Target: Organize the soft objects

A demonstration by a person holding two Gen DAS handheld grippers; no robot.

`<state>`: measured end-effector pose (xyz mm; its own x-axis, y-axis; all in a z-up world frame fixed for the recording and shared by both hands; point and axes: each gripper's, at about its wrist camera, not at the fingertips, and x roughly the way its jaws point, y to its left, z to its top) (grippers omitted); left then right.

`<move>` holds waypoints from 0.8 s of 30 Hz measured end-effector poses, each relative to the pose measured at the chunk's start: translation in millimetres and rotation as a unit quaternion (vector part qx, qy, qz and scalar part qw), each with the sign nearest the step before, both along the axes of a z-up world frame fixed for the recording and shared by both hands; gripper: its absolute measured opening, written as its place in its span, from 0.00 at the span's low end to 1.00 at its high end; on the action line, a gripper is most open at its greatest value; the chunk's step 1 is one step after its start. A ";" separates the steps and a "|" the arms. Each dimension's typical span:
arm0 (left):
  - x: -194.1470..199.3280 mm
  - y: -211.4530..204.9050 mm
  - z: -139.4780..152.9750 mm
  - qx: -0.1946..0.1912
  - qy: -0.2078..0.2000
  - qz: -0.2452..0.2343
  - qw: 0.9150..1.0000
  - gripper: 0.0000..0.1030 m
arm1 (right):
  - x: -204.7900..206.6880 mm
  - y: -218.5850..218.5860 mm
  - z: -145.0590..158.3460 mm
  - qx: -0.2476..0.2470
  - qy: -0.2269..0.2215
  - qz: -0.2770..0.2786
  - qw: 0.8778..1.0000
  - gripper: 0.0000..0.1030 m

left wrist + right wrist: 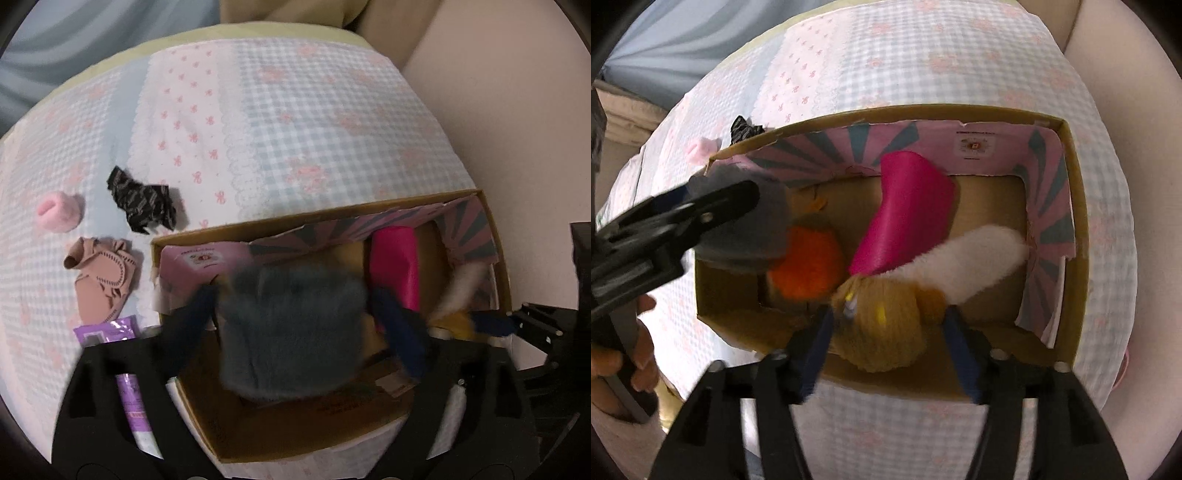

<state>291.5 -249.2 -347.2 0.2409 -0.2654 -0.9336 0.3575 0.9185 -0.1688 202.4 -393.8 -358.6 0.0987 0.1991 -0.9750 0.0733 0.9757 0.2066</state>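
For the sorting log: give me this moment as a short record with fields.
surface: bed with checked pink-and-blue cover
container: open cardboard box on the bed
in box: pink roll, orange fluffy item, white fluffy item
left claw: open over the box, grey furry item between its fingers
right claw: open, mustard knitted item between its fingers, at the box's near wall
still on cover: pink fluffy ring, black patterned cloth, tan moccasin, purple tube
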 end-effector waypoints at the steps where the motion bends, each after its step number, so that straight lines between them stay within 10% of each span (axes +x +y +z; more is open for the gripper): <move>1: -0.7 0.0 2.2 0.000 -0.004 -0.001 1.000 0.99 | 0.0 0.4 0.5 -0.006 -0.004 0.003 1.000 0.87; 24: -40.0 44.5 54.4 0.006 -0.048 0.036 0.998 0.99 | -14.1 7.8 55.2 -0.020 -0.085 -0.029 0.996 0.97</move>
<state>251.5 -204.6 -292.8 0.3485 -0.2335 -0.9078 0.3042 0.9442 -0.1261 188.2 -386.0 -303.4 0.2743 0.1502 -0.9498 0.0977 0.9783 0.1829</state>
